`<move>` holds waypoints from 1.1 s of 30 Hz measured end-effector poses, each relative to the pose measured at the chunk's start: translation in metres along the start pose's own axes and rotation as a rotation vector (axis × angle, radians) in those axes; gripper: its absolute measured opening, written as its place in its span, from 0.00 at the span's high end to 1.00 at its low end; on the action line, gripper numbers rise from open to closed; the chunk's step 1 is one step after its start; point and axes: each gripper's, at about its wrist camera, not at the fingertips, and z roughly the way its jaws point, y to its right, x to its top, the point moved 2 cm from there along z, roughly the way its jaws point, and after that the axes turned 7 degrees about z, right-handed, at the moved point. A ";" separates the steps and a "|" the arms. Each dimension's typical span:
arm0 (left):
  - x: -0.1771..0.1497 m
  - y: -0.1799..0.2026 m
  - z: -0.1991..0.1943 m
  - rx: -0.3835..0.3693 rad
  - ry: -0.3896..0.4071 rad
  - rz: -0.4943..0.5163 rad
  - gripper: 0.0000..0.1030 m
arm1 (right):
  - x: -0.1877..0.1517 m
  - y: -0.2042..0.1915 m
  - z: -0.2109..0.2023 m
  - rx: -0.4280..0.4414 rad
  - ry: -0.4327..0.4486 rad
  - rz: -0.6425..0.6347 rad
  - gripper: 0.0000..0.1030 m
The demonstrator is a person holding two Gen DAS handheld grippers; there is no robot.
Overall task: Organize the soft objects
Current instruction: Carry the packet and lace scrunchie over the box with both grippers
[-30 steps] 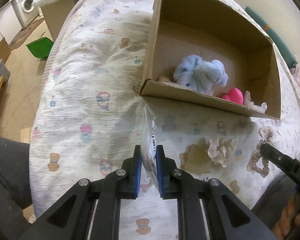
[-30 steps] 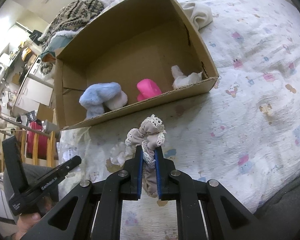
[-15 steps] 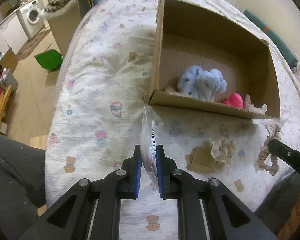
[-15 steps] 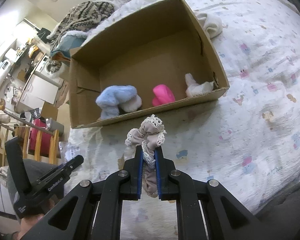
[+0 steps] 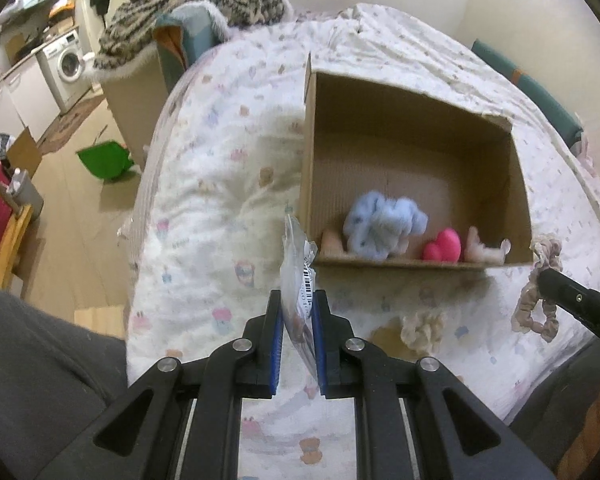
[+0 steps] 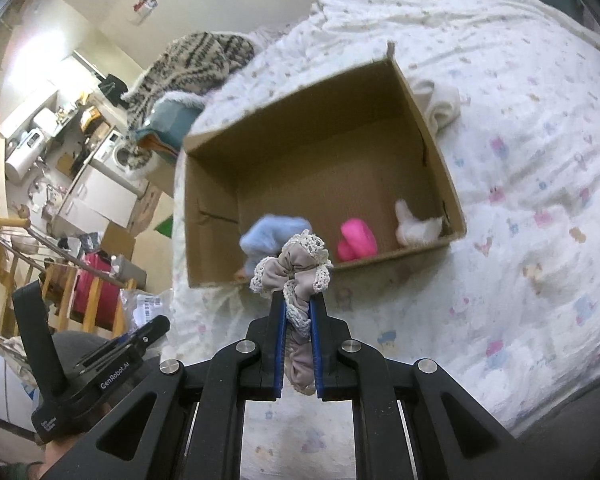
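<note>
An open cardboard box (image 5: 516,184) (image 6: 212,216) lies on the bed. Inside are a fluffy blue scrunchie (image 5: 384,222) (image 6: 266,234), a pink heart-shaped soft thing (image 5: 442,245) (image 6: 358,240) and a white soft item (image 5: 486,249) (image 6: 416,228). My right gripper (image 6: 298,300) is shut on a beige lace-edged scrunchie (image 6: 296,268) (image 5: 538,292), held above the bed before the box's near wall. My left gripper (image 5: 298,298) is shut on a clear plastic packet with a barcode (image 5: 300,276) (image 6: 146,306). A cream scrunchie (image 5: 422,328) lies on the bed near the box.
The bed has a white printed quilt (image 5: 204,208) (image 6: 540,184). A folded white cloth (image 6: 440,100) lies beside the box. A striped blanket (image 5: 196,4) is piled beyond the bed. The floor at left holds a green bin (image 5: 106,158) and a wooden chair (image 5: 4,236).
Both grippers have risen away from the bed, holding their items. The right gripper's scrunchie now shows in front of the box's near wall.
</note>
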 end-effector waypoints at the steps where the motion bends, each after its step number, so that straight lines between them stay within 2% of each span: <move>1: 0.004 0.000 -0.002 0.001 0.010 0.003 0.88 | 0.003 -0.002 -0.002 0.003 0.008 -0.002 0.88; 12: 0.047 0.009 -0.007 -0.008 0.070 0.048 0.88 | 0.037 -0.010 -0.005 -0.004 0.042 -0.009 0.88; 25: 0.068 0.021 0.025 -0.030 0.048 0.113 0.88 | 0.069 -0.003 0.019 -0.047 0.032 -0.014 0.88; 33: 0.070 0.025 0.049 -0.059 0.022 0.132 0.88 | 0.074 0.018 0.043 -0.048 -0.003 0.033 0.88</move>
